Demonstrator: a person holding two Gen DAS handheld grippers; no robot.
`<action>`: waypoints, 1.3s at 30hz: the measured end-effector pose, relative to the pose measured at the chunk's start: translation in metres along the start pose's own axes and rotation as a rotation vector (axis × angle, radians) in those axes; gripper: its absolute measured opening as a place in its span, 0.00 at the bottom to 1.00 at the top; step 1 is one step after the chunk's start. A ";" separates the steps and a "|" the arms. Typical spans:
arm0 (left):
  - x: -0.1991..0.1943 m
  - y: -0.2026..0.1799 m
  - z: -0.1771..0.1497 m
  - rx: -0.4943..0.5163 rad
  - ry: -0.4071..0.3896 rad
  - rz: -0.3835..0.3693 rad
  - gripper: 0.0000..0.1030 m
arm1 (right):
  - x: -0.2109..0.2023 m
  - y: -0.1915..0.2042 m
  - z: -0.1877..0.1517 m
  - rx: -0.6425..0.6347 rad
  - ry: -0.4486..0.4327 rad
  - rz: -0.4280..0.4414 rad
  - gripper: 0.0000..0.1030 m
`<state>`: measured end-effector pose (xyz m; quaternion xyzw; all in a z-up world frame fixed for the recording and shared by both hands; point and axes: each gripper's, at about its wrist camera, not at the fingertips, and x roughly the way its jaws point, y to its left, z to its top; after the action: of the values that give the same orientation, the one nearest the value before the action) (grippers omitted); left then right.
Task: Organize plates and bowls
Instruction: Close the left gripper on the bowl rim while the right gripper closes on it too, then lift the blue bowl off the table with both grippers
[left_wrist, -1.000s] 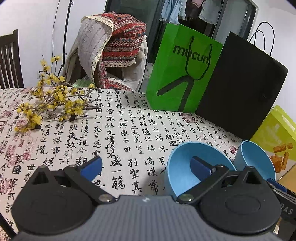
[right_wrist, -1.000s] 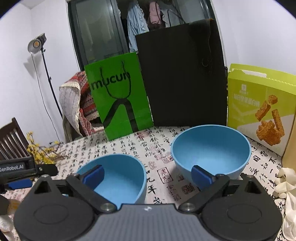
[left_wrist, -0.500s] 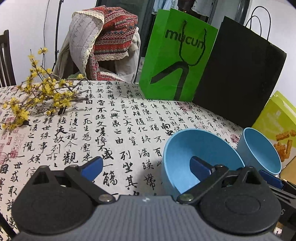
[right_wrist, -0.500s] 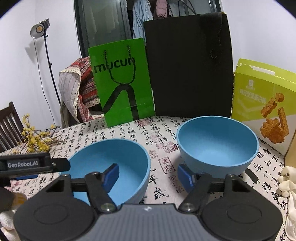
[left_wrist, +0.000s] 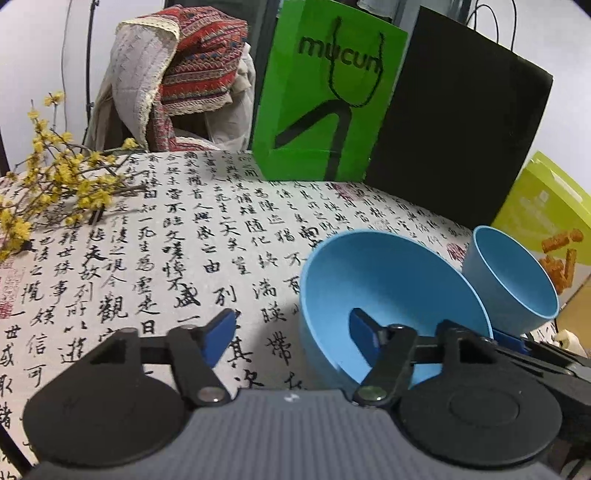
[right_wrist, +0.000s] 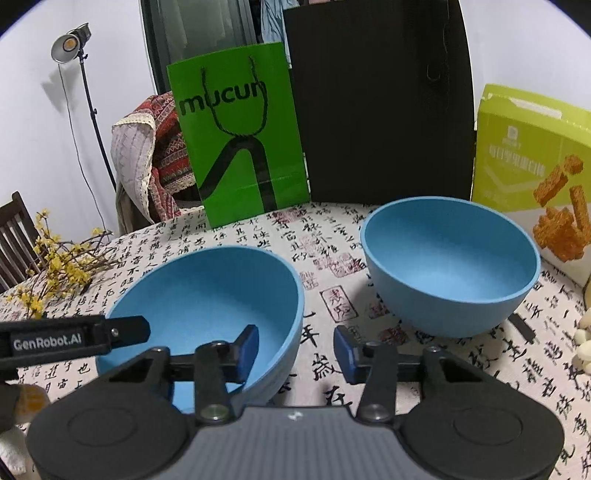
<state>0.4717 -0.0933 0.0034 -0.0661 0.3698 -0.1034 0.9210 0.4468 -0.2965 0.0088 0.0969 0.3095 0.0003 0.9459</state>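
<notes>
Two blue bowls stand on the calligraphy-print tablecloth (left_wrist: 184, 258). My left gripper (left_wrist: 293, 338) straddles the left wall of the nearer bowl (left_wrist: 369, 280): one finger outside, the other inside. Its jaws are closing, with gaps still showing on both sides of the wall. My right gripper (right_wrist: 295, 350) straddles the right wall of that same bowl (right_wrist: 207, 295), jaws closing too, and its pads are also clear of the wall. The second bowl (right_wrist: 450, 266) stands apart to the right, untouched, and shows as well in the left wrist view (left_wrist: 513, 280).
A green paper bag (right_wrist: 240, 140) and a black bag (right_wrist: 380, 103) stand at the back of the table. A yellow-green snack box (right_wrist: 532, 162) is at the right. A yellow flowering branch (left_wrist: 55, 184) lies at the left. A chair draped with a blanket (left_wrist: 177, 74) stands behind.
Both grippers have sunk toward the nearer bowl. Their jaws have narrowed around its opposite walls, the right first and the left after it. Neither bowl has moved.
</notes>
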 end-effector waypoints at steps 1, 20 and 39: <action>0.001 0.001 0.000 0.000 0.005 -0.004 0.58 | 0.001 0.000 0.000 0.003 0.004 0.006 0.38; 0.001 0.000 -0.001 0.008 0.012 -0.067 0.17 | 0.005 0.002 -0.006 0.020 0.007 0.028 0.14; -0.008 -0.004 0.000 0.023 -0.015 -0.060 0.17 | 0.001 -0.001 -0.007 0.042 0.008 0.043 0.14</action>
<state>0.4655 -0.0953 0.0094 -0.0671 0.3595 -0.1346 0.9210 0.4437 -0.2957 0.0023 0.1235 0.3112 0.0144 0.9422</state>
